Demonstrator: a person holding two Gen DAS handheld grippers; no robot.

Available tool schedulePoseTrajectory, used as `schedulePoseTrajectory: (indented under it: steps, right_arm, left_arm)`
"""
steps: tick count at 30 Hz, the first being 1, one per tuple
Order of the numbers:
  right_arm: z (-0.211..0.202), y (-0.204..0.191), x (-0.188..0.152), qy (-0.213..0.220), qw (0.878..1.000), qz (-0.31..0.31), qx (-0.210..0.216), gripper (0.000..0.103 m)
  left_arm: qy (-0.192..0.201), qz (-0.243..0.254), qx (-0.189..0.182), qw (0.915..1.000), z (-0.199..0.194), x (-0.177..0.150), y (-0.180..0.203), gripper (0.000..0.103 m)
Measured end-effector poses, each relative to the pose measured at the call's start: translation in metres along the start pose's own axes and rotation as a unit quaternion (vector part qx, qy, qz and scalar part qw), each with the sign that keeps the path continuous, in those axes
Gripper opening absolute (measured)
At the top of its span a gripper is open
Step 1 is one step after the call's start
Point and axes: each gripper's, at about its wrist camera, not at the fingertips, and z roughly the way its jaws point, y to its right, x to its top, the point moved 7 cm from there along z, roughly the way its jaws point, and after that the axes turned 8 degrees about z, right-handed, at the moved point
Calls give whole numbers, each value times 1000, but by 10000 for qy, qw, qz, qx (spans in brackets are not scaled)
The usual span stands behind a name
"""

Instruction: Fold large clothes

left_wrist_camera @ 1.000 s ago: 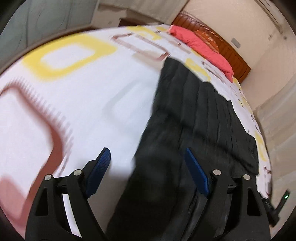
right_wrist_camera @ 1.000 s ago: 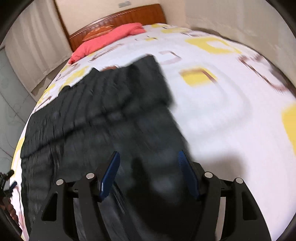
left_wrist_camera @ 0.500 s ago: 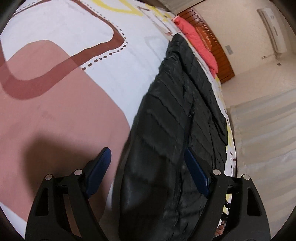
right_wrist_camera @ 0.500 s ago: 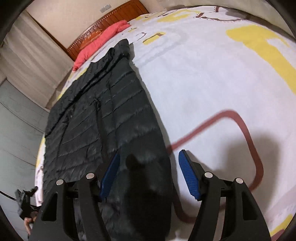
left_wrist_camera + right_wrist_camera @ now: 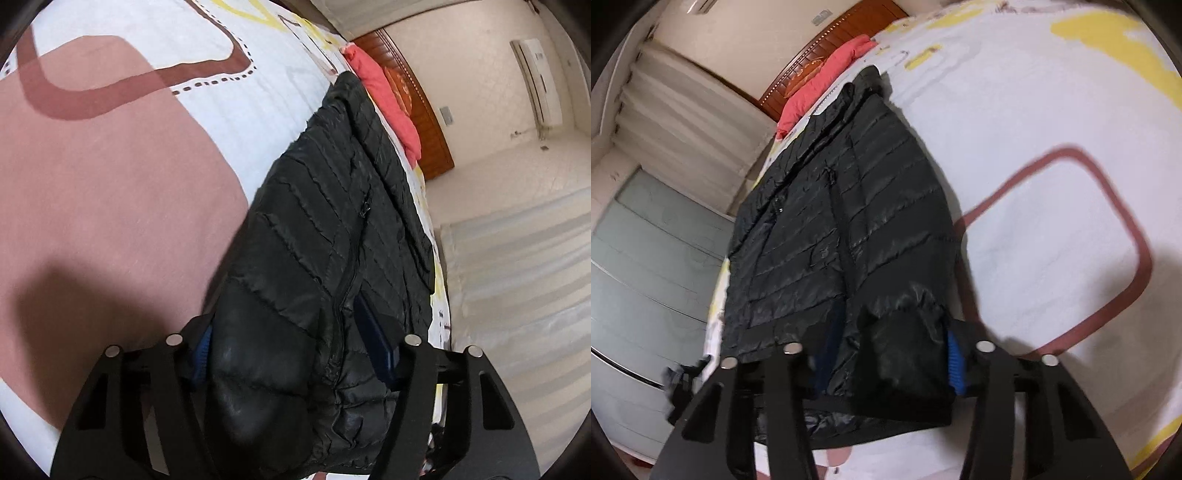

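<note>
Both claws have just been closing: the left gripper (image 5: 291, 354) now pinches the jacket (image 5: 332, 229) hem at six o'clock, and the right gripper (image 5: 886, 350) pinches its other corner. The jacket stretches flat toward twelve o'clock on the bed (image 5: 1034, 110), probably gripped so for lifting the hem into a fold.

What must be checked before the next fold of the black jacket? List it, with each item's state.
1. Left tongs gripping the jacket: ok. The jaws have just been closing and quilted fabric is bunched between the pads.
2. Right tongs gripping the jacket: ok. They have also just been closing, on a thick fold at the near edge.
3. Rest of the jacket lying flat on the bedspread: ok.
4. How many layers each pair of tongs holds: cannot tell.
5. Zipper fully closed: cannot tell.
6. Red pillow out of the way: ok, it lies at the headboard, beyond the jacket's far end.
</note>
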Motion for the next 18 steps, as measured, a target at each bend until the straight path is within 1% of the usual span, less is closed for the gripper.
schedulePoseTrajectory:
  steps: [4,7,11,15,18]
  right_arm:
    - [-1,-1,-5,-78,9998,-4,166,46]
    - [-2,0,-8,-140,9994,74,296,46]
    - [-11,12,-10,-48,9983,408,411,46]
    - [-11,15,-14,-88,9975,499,496,47]
    - [-5,10,-11,-94,9971,509,555,47]
  left_arm:
    - [-41,-188,-115,9997,-5,-9,1,64]
    - [-100,-264,-94,9996,-6,-17,-1,64]
    - [-191,-442,-169,9987,-12,-23,-3,65]
    - [-234,-416,-192,9987,-10,-25,-2,65]
    - [-217,-458,-271,9984,-6,-21,3,64]
